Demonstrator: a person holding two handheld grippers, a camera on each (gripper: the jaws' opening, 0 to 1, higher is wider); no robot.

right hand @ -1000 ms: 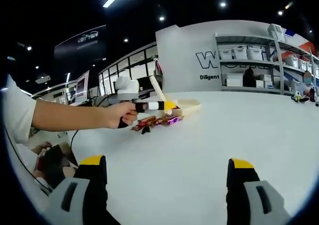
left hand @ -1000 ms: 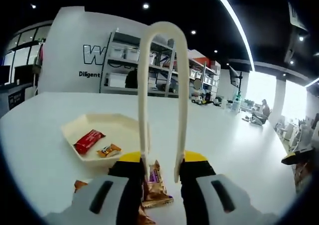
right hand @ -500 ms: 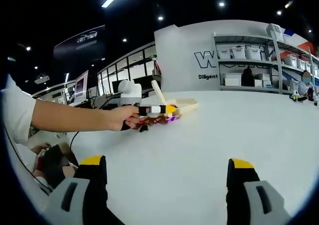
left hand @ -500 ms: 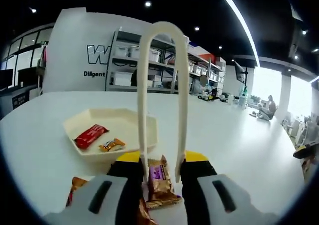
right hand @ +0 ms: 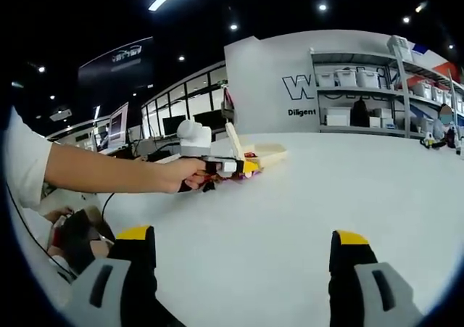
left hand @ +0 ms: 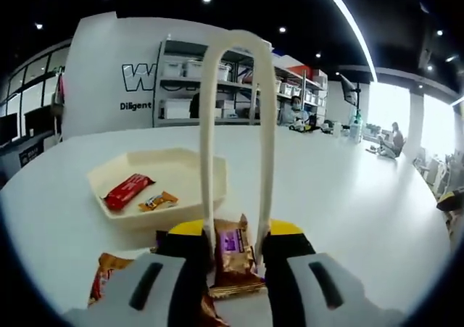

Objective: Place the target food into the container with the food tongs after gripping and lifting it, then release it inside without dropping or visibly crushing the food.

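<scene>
Left gripper pinches tongs; tong tips straddle brown snack pack on worktop, near tray. Pack looks light, crinkly, slippery, contents crushable: grip mid-body, gentle squeeze. Right gripper spread, idle.

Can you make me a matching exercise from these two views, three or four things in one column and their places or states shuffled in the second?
Things:
1. red snack bar
2. brown snack packet
3. food tongs
4. right gripper

Places or states:
A. held in the left gripper, loop end pointing away
B. open over bare white table
C. lying inside the cream tray
D. on the table between the tong tips

Pairs: 1-C, 2-D, 3-A, 4-B
</scene>
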